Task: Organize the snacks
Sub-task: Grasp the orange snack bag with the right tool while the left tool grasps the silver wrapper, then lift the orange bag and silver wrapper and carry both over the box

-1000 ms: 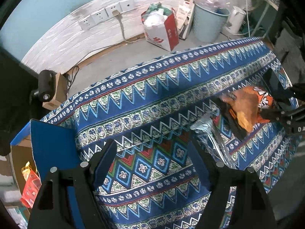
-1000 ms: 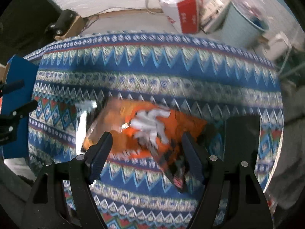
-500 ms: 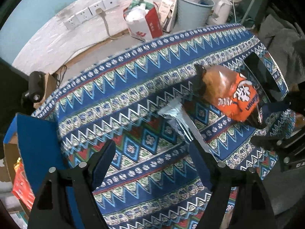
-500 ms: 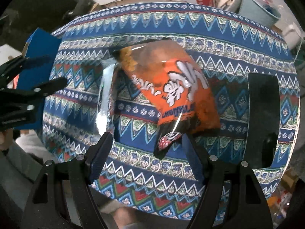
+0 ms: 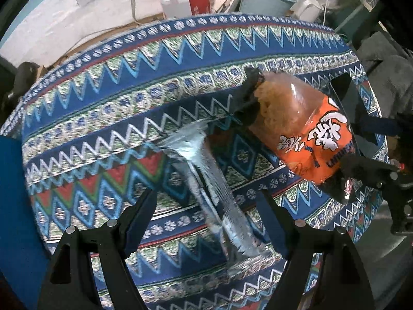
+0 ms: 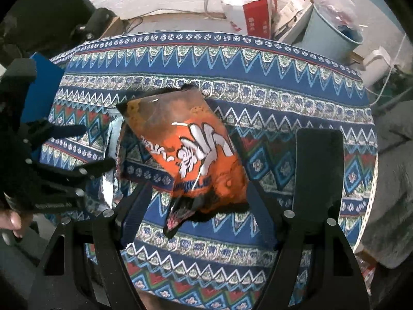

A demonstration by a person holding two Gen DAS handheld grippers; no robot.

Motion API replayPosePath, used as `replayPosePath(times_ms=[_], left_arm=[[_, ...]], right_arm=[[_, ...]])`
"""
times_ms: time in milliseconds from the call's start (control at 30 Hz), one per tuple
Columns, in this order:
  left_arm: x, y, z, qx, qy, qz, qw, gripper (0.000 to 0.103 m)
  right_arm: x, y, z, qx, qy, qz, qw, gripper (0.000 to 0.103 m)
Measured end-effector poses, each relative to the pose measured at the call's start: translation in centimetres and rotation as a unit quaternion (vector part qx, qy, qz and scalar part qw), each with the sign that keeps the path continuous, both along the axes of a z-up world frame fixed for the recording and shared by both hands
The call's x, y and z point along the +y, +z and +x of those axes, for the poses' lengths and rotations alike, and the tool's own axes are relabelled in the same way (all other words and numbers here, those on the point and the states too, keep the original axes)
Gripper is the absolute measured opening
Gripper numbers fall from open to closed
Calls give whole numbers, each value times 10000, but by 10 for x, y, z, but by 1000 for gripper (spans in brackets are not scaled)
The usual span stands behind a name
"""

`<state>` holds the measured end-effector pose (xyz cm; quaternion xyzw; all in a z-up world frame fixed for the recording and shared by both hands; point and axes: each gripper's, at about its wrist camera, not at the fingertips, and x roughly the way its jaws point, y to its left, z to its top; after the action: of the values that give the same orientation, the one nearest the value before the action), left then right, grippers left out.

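Note:
An orange snack bag (image 5: 304, 126) with white lettering lies on the patterned tablecloth (image 5: 155, 72); it also shows in the right wrist view (image 6: 191, 152). A clear silvery wrapper (image 5: 214, 180) lies beside it, to its left in the right wrist view (image 6: 111, 155). My left gripper (image 5: 209, 219) is open, its fingers either side of the wrapper's near end. My right gripper (image 6: 196, 211) is open, its fingers either side of the orange bag's black lower end, without closing on it.
A black flat rectangle (image 6: 320, 178) lies on the cloth right of the bag. A blue box flap (image 5: 10, 206) stands at the table's left edge. Beyond the table stand a red-and-white bag (image 6: 253, 13), a blue-grey bin (image 6: 333, 33) and a white kettle (image 6: 376, 64).
Both grippers have come lower and closer to the table. The left one now straddles the clear wrapper; the right one straddles the orange bag's near end. The bag lies flat.

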<state>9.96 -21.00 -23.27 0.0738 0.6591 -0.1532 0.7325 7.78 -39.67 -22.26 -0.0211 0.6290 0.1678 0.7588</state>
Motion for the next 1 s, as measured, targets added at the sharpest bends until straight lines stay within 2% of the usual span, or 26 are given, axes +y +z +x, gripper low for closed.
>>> replayPosePath(times_ms=[167,233,267,333,433,467,767,933,1000], left_arm=[[-7,-20,-1,78,-145,173,9997,81],[-7,-27,0,129,-139,71,9998,71],[-5,-25,-2,16,-164,4,9999,68],[-2,-24,-4,-16,-243,-8,9997,48],[4,-24,-5,-70,-308,10,9995,33],[6,-24,-5,-74,-290,-32,9995,31],[28,-22,0,-96,-322,-37,9994,30],[54,-15,-11,-160,-313,20,9994,30],[56,-11,-11,-194,-285,44,9994,30]], right_arm=[[8,-8,13,-15,106,74,9999,74],[14,-13,19,-12,173,83,9998,74],[16,-16,23,-9,220,93,9997,74],[20,-23,27,34,268,98,9996,74],[26,-33,32,84,363,70,9993,75],[29,-36,32,82,405,30,9991,75],[53,-66,31,237,757,-220,9966,75],[65,-71,27,87,776,-427,9960,75],[69,-71,24,28,632,-423,9971,65]])
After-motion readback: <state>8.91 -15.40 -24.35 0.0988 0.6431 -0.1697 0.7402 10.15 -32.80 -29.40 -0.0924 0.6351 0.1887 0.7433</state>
